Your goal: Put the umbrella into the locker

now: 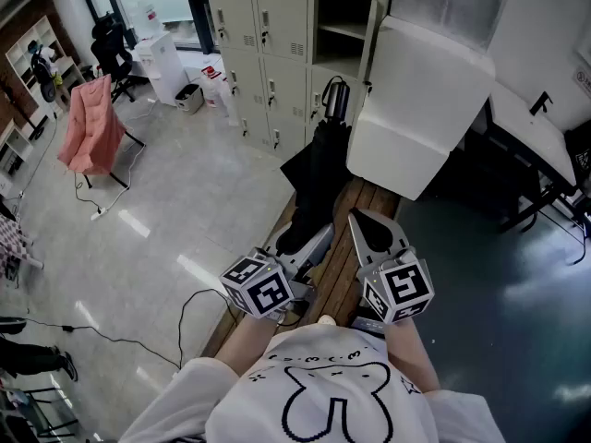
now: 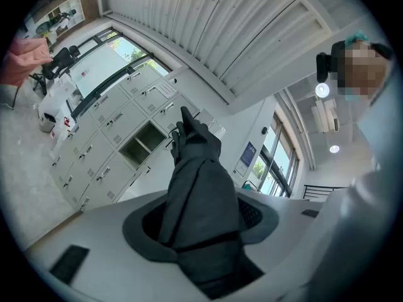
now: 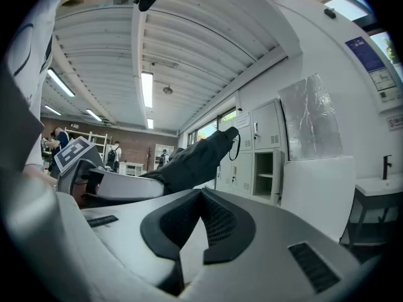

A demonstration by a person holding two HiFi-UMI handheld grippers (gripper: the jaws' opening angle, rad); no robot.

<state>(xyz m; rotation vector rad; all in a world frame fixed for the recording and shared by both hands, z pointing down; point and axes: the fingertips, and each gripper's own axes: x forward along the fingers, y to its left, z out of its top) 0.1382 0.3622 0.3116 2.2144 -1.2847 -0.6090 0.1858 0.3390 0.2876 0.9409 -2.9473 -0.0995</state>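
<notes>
Room to move was wide on your left, where the pale floor [image 1: 185, 210] lay bare out to a pink chair [image 1: 90, 123], with only a thin cable [image 1: 138, 340] trailing across it. On your right it was tight: a big white box [image 1: 416, 109] stood just beside the umbrella [image 1: 319, 169], and its near corner hung over the wooden bench [image 1: 355, 247] under your hands. Straight ahead was the wall of lockers [image 1: 277, 35], and one open locker [image 1: 343, 26] showed a dark inside with a shelf, just left of the white box. Your left gripper [image 1: 294, 247] was closed about halfway on the low end of the folded black umbrella, and in the left gripper view the dark cloth [image 2: 198, 194] filled the space between the pads [image 2: 141, 228]. The umbrella reached away from that gripper toward the lockers, and its far end with the strap loop sat in front of the shut doors under the open locker. It had not gone into the locker. You could not tell if its tip touched the doors. Your right gripper [image 1: 369, 233] was near the left one, on the right side of the umbrella and apart from it. Its jaws were closed together at the tips, with nothing between them, and in the right gripper view the umbrella [image 3: 189, 159] lay off to the left, past the jaws.
</notes>
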